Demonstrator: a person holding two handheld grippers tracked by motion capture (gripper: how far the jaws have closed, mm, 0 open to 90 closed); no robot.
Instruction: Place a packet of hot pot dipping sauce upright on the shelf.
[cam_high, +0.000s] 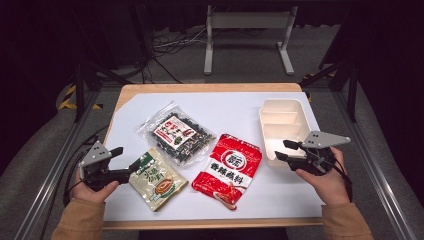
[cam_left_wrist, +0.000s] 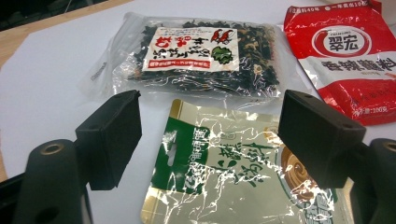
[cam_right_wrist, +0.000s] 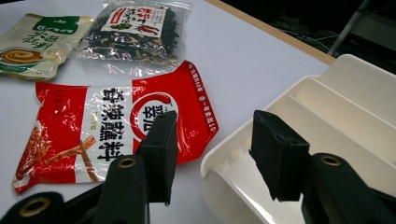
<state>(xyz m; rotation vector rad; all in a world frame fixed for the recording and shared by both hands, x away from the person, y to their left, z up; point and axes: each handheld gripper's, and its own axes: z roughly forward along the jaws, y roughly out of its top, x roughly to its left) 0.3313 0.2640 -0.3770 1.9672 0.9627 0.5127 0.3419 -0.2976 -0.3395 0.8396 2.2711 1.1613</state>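
Left tool (cam_high: 124, 159) sits at the lower left of the high view, and I see its jaws parted with nothing clamped, straddling the near corner of the green-and-gold pouch (cam_high: 157, 179), a crinkled foil packet with a green panel lying flat on the bench (cam_high: 225, 107). Over at the right edge, my right tool (cam_high: 282, 150) is also apart and empty, its jaws standing either side of the cream tray (cam_high: 281, 120) rim. Between them lie the red sachet (cam_high: 229, 167) and the clear bag (cam_high: 175, 135).
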